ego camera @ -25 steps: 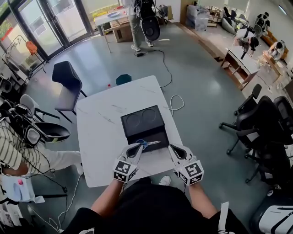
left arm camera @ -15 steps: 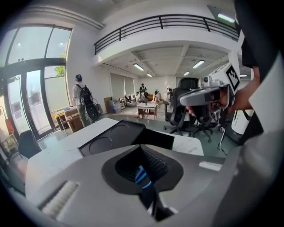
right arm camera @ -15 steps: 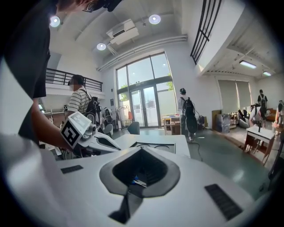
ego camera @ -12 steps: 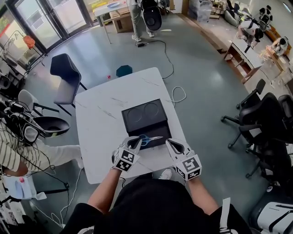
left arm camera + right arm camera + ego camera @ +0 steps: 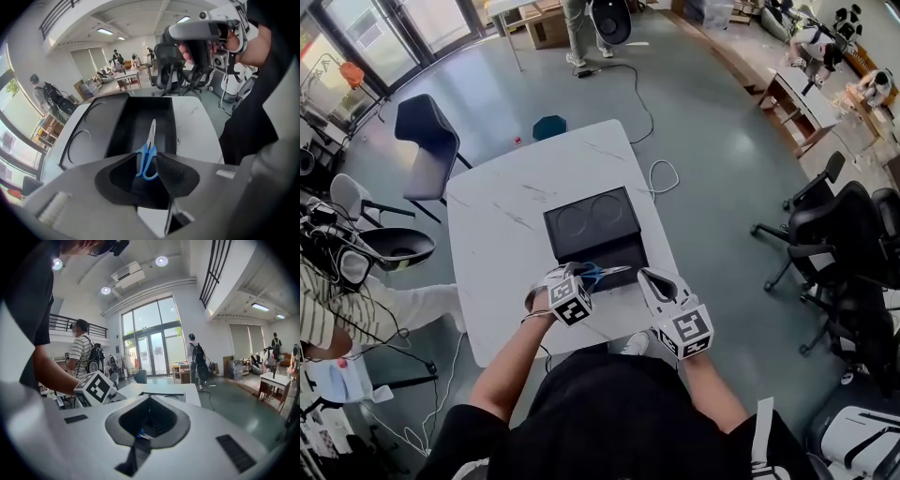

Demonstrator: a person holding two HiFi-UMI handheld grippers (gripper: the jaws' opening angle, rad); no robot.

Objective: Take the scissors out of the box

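Note:
The blue-handled scissors (image 5: 598,273) lie in the black box (image 5: 619,251) at its near edge, blades pointing right. My left gripper (image 5: 584,275) points steeply down over them. In the left gripper view its jaws are opening, and the scissors' blue handles (image 5: 148,159) sit between the two pads (image 5: 171,171). My right gripper (image 5: 645,277) hovers just right of the box's near corner, tips together, nothing in it. The right gripper view shows its fingertips (image 5: 150,401) meeting, with the left gripper's marker cube (image 5: 96,388) beside them.
The box's open lid (image 5: 589,221) lies flat behind the tray on the white marble table (image 5: 502,253). A dark chair (image 5: 422,141) stands at the far left and office chairs (image 5: 839,244) to the right. A person (image 5: 323,300) sits at the left.
My left gripper has dropped and rolled over the box's near edge, down onto the scissors' handles. The right gripper has shifted only slightly.

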